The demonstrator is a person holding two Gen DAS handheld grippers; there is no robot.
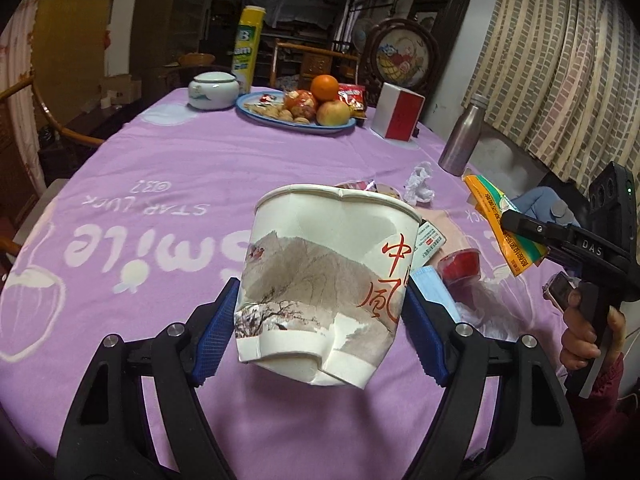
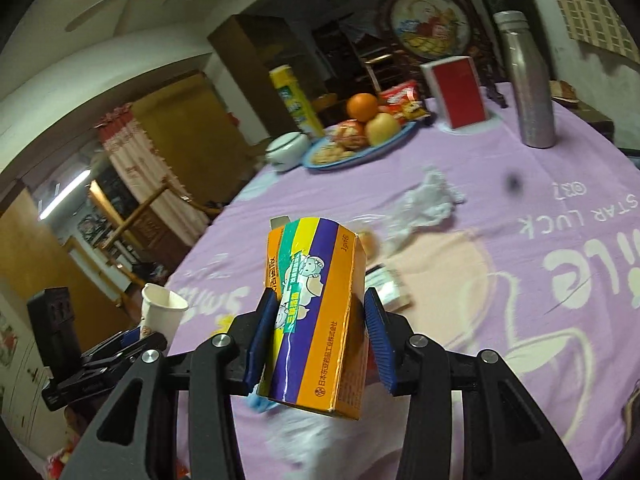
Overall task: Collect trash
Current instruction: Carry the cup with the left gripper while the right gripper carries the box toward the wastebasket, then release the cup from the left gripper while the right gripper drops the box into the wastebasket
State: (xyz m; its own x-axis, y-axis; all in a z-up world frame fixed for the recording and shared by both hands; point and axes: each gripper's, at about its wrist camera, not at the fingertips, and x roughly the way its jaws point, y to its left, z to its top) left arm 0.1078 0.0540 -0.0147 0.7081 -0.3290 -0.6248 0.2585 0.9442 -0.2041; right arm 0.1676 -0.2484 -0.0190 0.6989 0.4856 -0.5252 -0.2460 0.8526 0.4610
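A dented white paper cup with a mountain print hangs above the purple tablecloth, and my left gripper is shut on its lower half. My right gripper is shut on an orange, purple and yellow carton, lifted off the table. In the left wrist view that carton and the right gripper show at the right edge. In the right wrist view the cup shows at the lower left. Loose trash lies on the cloth: a crumpled tissue, a blue face mask, a red jelly cup and a small packet.
At the far side stand a blue plate of fruit and snacks, a white lidded jar, a yellow canister, a red and white box and a steel bottle. Clear plastic wrap lies near the right gripper's handle.
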